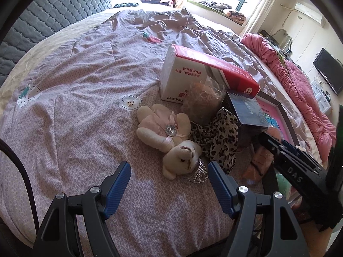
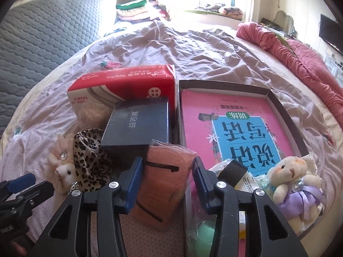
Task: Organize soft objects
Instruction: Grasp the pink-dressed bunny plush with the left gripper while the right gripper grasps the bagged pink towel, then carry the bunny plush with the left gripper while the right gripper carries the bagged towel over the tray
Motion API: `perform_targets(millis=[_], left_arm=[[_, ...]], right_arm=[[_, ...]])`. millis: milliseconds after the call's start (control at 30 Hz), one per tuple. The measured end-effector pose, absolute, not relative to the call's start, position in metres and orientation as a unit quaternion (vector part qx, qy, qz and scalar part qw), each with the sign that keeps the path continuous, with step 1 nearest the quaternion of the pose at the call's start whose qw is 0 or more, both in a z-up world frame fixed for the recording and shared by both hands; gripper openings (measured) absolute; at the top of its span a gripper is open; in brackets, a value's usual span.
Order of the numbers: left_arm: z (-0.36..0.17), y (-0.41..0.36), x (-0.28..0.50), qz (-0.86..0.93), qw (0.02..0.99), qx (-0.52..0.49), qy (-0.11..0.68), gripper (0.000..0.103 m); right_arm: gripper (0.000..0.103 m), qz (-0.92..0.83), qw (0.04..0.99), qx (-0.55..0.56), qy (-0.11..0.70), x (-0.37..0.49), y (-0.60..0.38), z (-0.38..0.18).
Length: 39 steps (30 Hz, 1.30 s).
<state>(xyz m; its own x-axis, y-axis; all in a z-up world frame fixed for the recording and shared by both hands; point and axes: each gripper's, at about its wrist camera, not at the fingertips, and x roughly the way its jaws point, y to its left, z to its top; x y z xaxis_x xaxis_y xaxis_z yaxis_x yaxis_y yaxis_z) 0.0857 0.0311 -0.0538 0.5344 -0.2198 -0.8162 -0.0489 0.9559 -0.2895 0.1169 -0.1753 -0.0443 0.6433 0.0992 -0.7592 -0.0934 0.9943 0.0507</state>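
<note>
**Two views over a cluttered bed**

Only the right wrist view shows the tray's (image 2: 276,98) inside: a pink book (image 2: 235,126) lies flat in it, with a purple-dressed bear (image 2: 298,188) at its near corner, right of the right gripper (image 2: 167,184). That gripper's fingers stand wide, an orange bagged cloth (image 2: 163,184) between them, apparently untouched. Only the left wrist view shows the pink bear (image 1: 169,137) whole: it lies on the bed (image 1: 75,85) just ahead of the left gripper (image 1: 169,184), whose fingers are wide and hold nothing. A leopard cloth (image 1: 216,137) lies ahead, right of them, beside a dark box (image 1: 246,111) and tissue pack (image 1: 193,72).
</note>
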Motion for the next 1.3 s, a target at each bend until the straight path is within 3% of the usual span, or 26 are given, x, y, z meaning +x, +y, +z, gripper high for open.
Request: perform_targets(millis=[267, 567, 633, 700, 900, 1300], left_arm=[[-0.071, 0.043, 0.107, -0.058, 0.84, -0.22, 0.493, 0.078], [-0.09, 0.032, 0.129, -0.045, 0.832, -0.211, 0.512, 0.077], [-0.091, 0.033, 0.132, -0.045, 0.83, -0.222, 0.509, 0.074], [-0.093, 0.035, 0.136, -0.045, 0.829, -0.232, 0.507, 0.055], [-0.094, 0.033, 0.14, -0.058, 0.829, -0.222, 0.51, 0.038], [-0.059, 0.043, 0.108, -0.07, 0.855, -0.221, 0.464, 0.037]], right_arm=[[0.046, 0.081, 0.913, 0.03, 0.398, 0.112, -0.185, -0.032], [0.046, 0.095, 0.913, 0.032, 0.396, 0.108, -0.183, -0.031], [0.046, 0.097, 0.913, 0.034, 0.396, 0.107, -0.183, -0.03], [0.046, 0.098, 0.913, 0.032, 0.395, 0.107, -0.183, -0.03], [0.046, 0.101, 0.914, 0.033, 0.391, 0.105, -0.186, -0.027], [0.046, 0.103, 0.919, 0.037, 0.379, 0.093, -0.194, -0.015]])
